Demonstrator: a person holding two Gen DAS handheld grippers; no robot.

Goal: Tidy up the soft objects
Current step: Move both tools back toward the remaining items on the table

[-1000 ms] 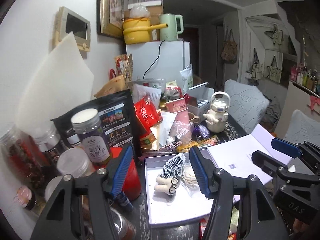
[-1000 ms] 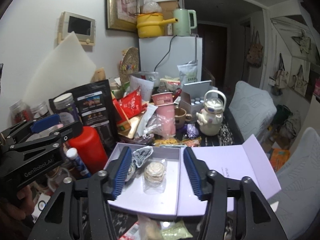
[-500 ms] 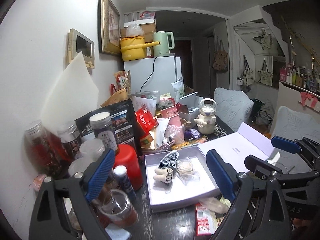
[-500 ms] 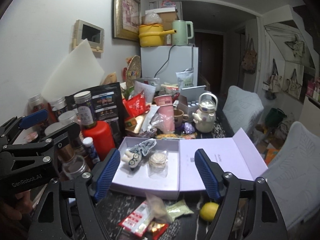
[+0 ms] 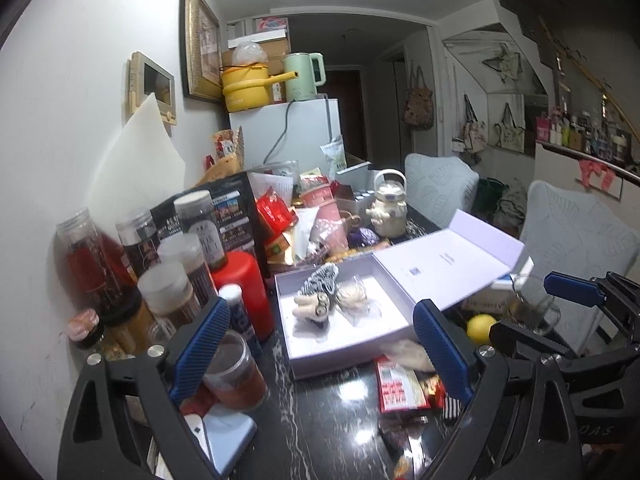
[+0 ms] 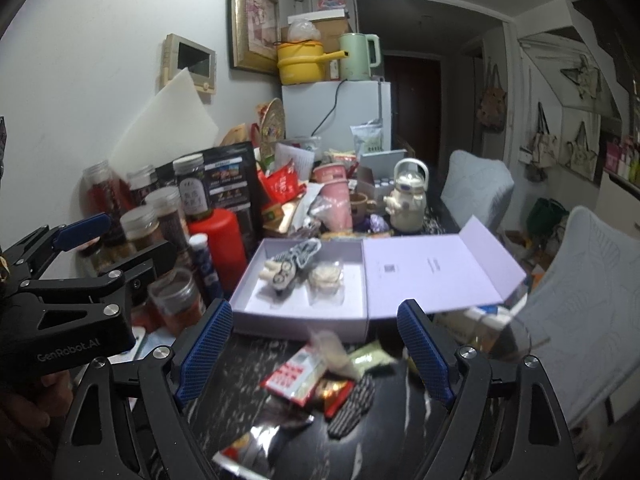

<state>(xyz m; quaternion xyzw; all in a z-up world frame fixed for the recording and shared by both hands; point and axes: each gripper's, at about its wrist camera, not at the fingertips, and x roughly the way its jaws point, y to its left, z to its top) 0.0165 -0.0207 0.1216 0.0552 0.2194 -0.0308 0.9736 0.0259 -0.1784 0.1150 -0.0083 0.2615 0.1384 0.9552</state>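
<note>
Left gripper (image 5: pixel 322 346) above dark table (image 5: pixel 320 412), jaws spread wide, holding nothing. Right gripper (image 6: pixel 314 346) likewise wide open, nothing between fingers. Open box (image 6: pixel 264 312) ahead of both, lid (image 6: pixel 436 276) folded out to right. Inside box: striped soft toy (image 6: pixel 286 266) at left, wrapped round puff (image 6: pixel 326 278) just beside it. Snack packets (image 6: pixel 300 372) scattered on table in front of box.

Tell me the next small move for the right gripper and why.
Probably lower the right gripper onto the striped sock lying loose on the black table. Both grippers are open and empty, and the lavender box holds only a patterned sock and a wrapped round item.
</note>
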